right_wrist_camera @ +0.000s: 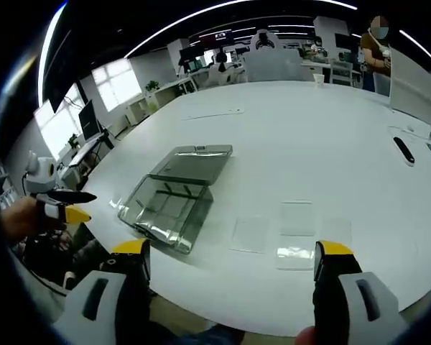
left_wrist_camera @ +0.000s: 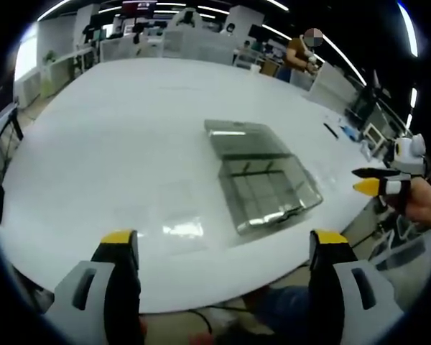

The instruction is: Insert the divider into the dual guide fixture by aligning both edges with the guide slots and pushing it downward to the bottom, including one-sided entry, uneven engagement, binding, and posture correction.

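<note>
Left gripper view: left gripper (left_wrist_camera: 225, 244) jaws spread wide, nothing between them. Clear compartment box (left_wrist_camera: 262, 175) sits mid-frame on the white table (left_wrist_camera: 115, 122), clear divider sheets (left_wrist_camera: 174, 215) lower left of it.

Right gripper view: right gripper (right_wrist_camera: 230, 255) jaws apart, grasping nothing; box left of center, dividers lower right.

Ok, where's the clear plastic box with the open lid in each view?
Left gripper view: the clear box lies right of centre on the white table, lid towards the far side.
Right gripper view: the same box lies left of centre, near the table's front edge.
Shared landmark: the clear flat sheets beside it.
</note>
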